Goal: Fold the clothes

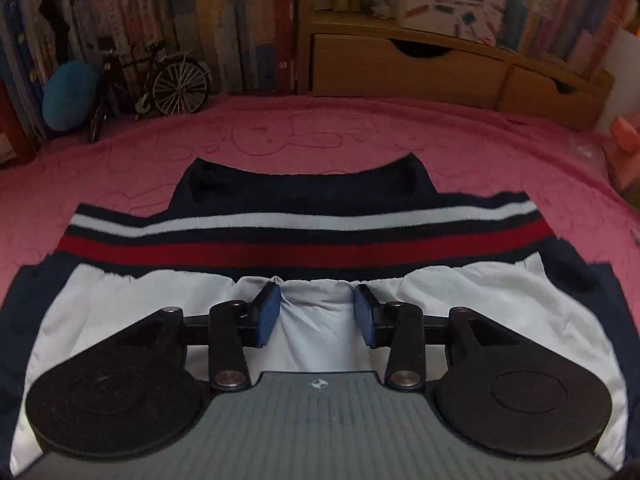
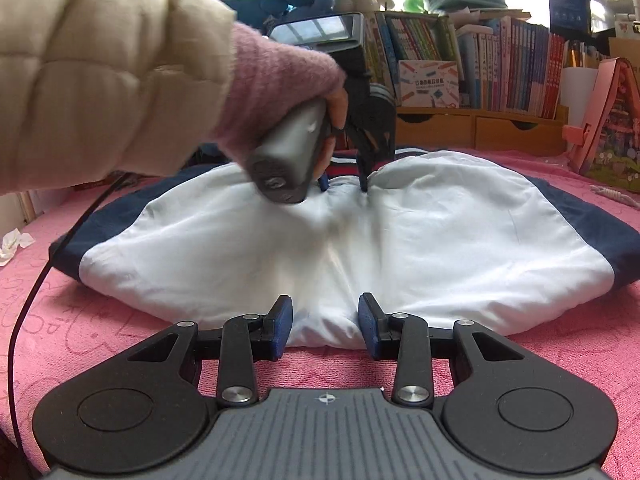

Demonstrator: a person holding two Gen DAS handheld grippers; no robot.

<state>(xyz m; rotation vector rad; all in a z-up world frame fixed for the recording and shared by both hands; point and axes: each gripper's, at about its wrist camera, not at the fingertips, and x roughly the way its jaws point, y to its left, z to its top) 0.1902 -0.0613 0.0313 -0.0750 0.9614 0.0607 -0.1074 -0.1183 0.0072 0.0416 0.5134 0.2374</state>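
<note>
Pink bedspread (image 1: 320, 136) runs wide and bare on every side of the jacket (image 2: 440, 240), which lies spread flat in the middle of it, white lining up, navy showing along both outer edges. In the left wrist view the striped knit hem (image 1: 304, 240), white and red bands on navy, lies across the far edge of the lining, and beyond it open pink cloth reaches to the bookshelf. The left gripper (image 1: 316, 308) sits low over the gathered seam by that hem, its jaws parted with a puckered ridge of white lining between the blue pads (image 1: 266, 312); whether the pads press the fabric cannot be told. In the right wrist view that same gripper (image 2: 346, 184) points down into the lining, held by a hand (image 2: 336, 108) in a pink cuff under a cream padded sleeve (image 2: 100, 80), and a black cable (image 2: 28, 300) trails across the bedspread on the left. The right gripper (image 2: 324, 324) rests at the near edge of the jacket, jaws spread, the rounded white edge lying between its pads without being clamped. At the back, two wooden drawers (image 1: 440, 68) stand closed under rows of books (image 2: 512, 64), and a small model bicycle (image 1: 160, 80) stands at the far left edge.
</note>
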